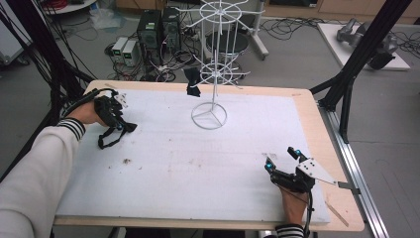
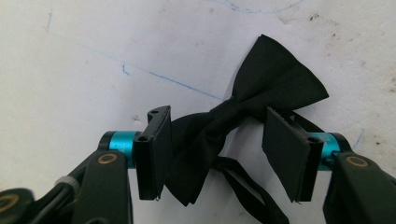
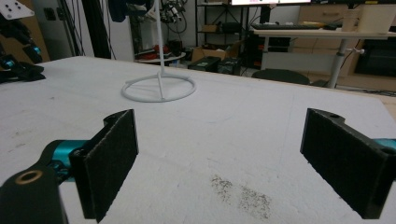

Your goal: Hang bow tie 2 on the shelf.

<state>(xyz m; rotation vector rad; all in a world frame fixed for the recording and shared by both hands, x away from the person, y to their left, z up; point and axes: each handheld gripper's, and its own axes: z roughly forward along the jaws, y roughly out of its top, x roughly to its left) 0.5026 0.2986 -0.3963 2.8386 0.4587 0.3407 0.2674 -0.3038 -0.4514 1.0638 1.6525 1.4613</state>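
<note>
The left tool (image 1: 116, 121) sits near the far left corner of the counter (image 1: 307, 106), not far in from the left edge of the white sheet (image 1: 173, 163) that covers most of the wooden top. In the left gripper view its jaws stand apart on either side of a black bow tie (image 2: 247, 102), which lies flat on the sheet with its knot between the two pads; the near wing seems to brush the left pad (image 2: 159, 154), though I can't be sure from this angle that either pad actually presses on it. The tie's strap (image 2: 243, 186) loops out below, toward the camera. The right tool (image 1: 282, 161) rests well apart from it, close to the near right corner, with the hand (image 1: 292, 203) at the sheet's near edge and its jaws spread wide over bare sheet with a patch of dark specks (image 3: 240, 193) between them. A white wire stand (image 1: 214, 64) rises from a ring base (image 1: 209, 116) toward the far middle of the counter, and a small dark item (image 1: 192, 82) hangs at its left side. Between the two tools the middle of the sheet lies open, with only faint smudges. A strip of bare wood runs along the right edge, where a thin wooden stick (image 1: 338, 212) lies.
</note>
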